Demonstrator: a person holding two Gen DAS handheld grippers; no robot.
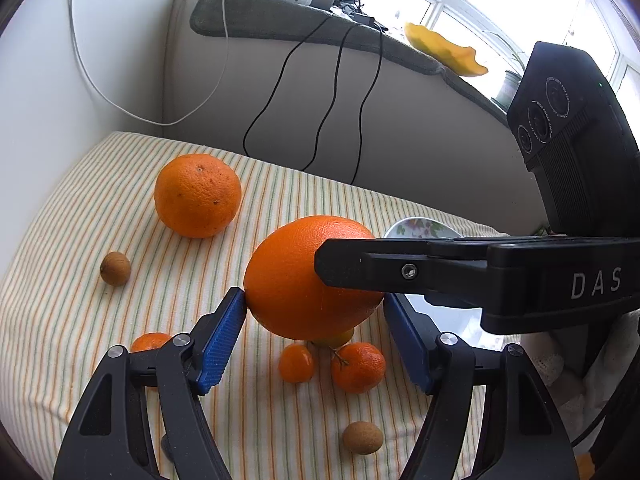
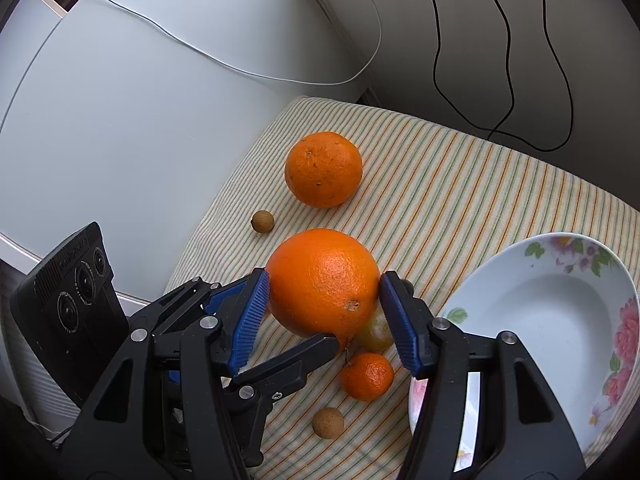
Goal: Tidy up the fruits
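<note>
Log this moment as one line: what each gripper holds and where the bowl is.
left gripper: shut on big orange | right gripper: shut on same orange | bowl: empty, on striped cloth

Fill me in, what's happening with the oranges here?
A person with a handheld gripper in each hand is sorting fruit on a striped cloth. Both the left gripper and the right gripper are clamped on the same large orange, held above the cloth. A second orange, small mandarins and brown longans lie on the cloth. The floral bowl beside them is empty.
</note>
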